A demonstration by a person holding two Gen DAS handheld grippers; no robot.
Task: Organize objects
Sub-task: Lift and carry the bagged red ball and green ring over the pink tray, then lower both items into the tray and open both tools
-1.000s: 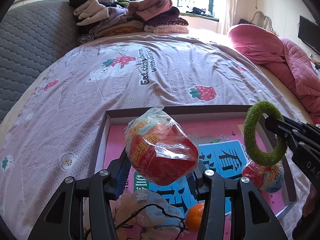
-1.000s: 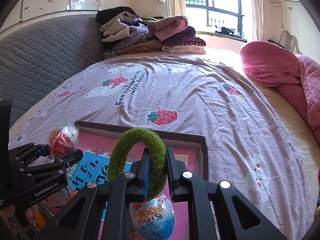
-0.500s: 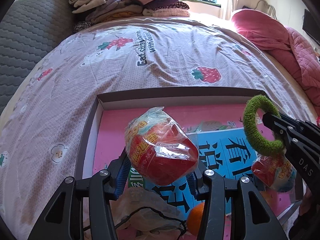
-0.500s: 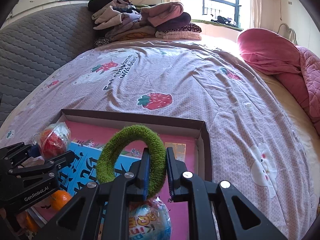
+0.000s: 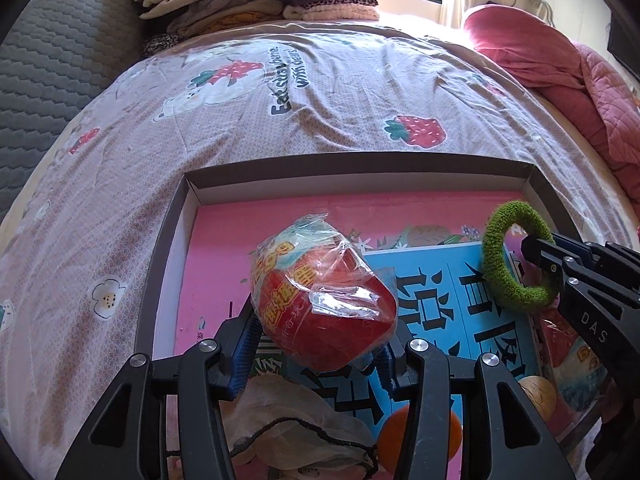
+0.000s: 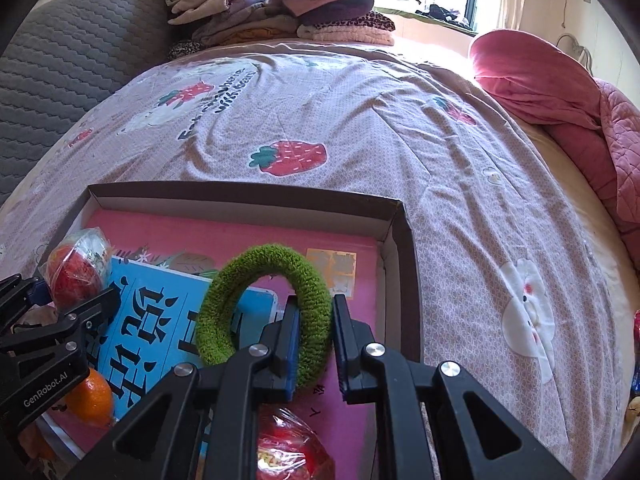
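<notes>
Above the box (image 5: 168, 240), my "DAS"-marked right gripper (image 6: 316, 344) pinches a green ring (image 6: 264, 304); my "GenRobot.AI" left gripper (image 5: 320, 344), tilted downward, clamps a wrapped red toy (image 5: 324, 300).

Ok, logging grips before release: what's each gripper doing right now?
Left gripper: shut on the red wrapped snack.
Right gripper: shut on the green ring.

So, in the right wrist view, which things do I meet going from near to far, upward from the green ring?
Green ring → far wall of the box → strawberry print on the bedsheet → pile of folded clothes.
</notes>
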